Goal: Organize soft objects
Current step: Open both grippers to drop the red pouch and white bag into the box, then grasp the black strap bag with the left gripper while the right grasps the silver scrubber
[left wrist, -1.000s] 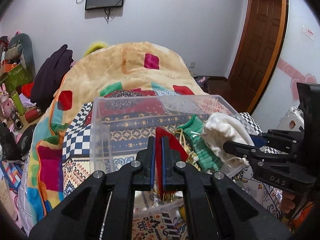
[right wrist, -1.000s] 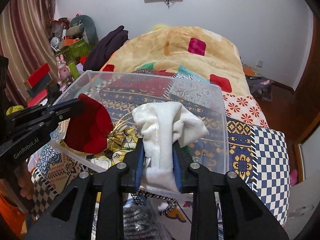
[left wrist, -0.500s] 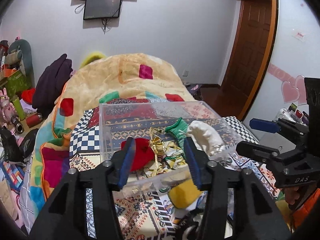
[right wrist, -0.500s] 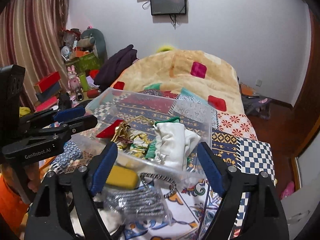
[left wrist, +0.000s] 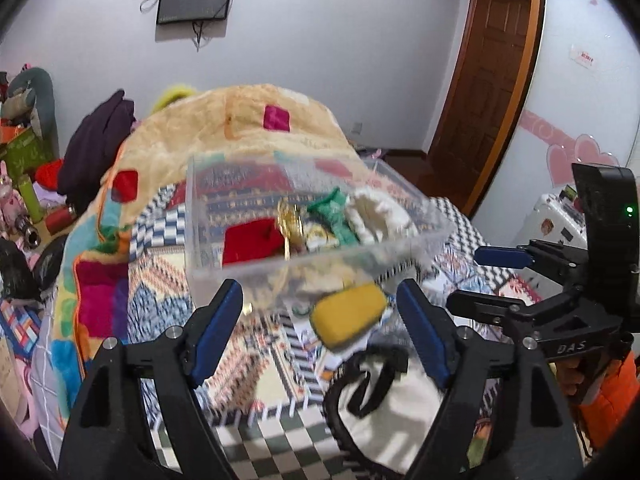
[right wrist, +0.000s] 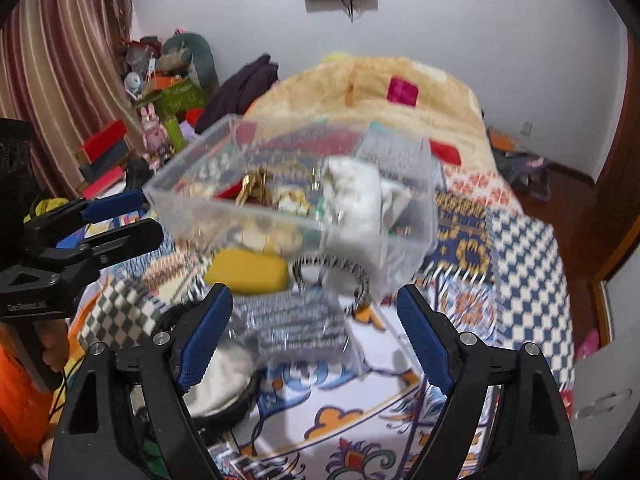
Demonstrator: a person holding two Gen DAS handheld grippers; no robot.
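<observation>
A clear plastic bin stands on the bed and holds a red cloth, a gold ribbon, a green cloth and a white cloth. In front of it lie a yellow sponge, a silvery striped bag and a white item with a black braided edge. My left gripper is open and empty, back from the bin. My right gripper is open and empty, back from the bin too.
The bed has a patterned sheet and a heaped orange blanket behind the bin. Clutter, toys and boxes crowd the left side. A wooden door stands at the right. The frames are motion-blurred.
Both grippers opened, leaving the red cloth and the white cloth in the bin, then pulled back and up so the items in front of the bin came into view.
</observation>
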